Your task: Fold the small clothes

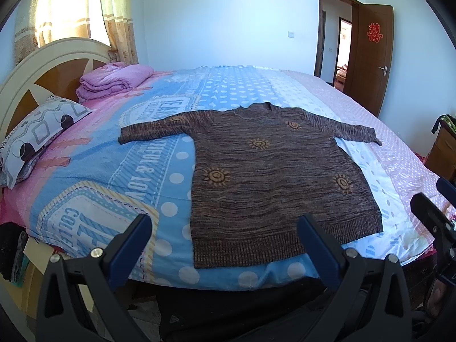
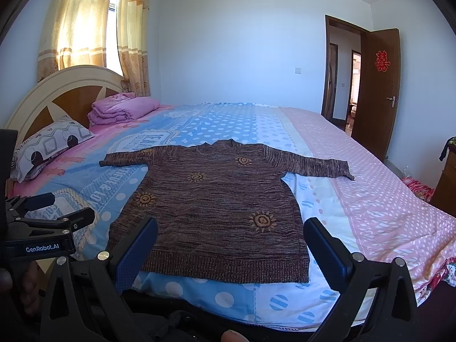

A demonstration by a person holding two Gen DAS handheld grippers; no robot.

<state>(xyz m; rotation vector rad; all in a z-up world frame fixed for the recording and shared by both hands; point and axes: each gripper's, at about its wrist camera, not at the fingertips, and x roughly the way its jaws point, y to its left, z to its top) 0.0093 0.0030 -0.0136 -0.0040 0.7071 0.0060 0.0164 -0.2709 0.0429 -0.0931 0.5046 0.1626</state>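
The left gripper (image 1: 225, 245) and right gripper (image 2: 230, 248) hang with blue-padded jaws spread wide and nothing between them, at the near edge of a bed (image 1: 182, 276), above the ribbed hem of a brown knit sweater (image 1: 273, 176). The sweater lies flat and face up on the patterned bedspread (image 1: 119, 171), hem at six o'clock, collar at twelve, one sleeve reaching to nine o'clock and the other to three. It looks soft, limp and fairly light, likely to drape and stretch when lifted; the sleeve cuffs or the two hem corners seem the surest places to pinch. At ten o'clock sit a patterned pillow (image 1: 40, 134) and a folded pink quilt (image 1: 114, 79) against the headboard (image 1: 42, 65), curtains (image 2: 94, 25) behind; at two o'clock a brown door (image 1: 370, 57) stands open
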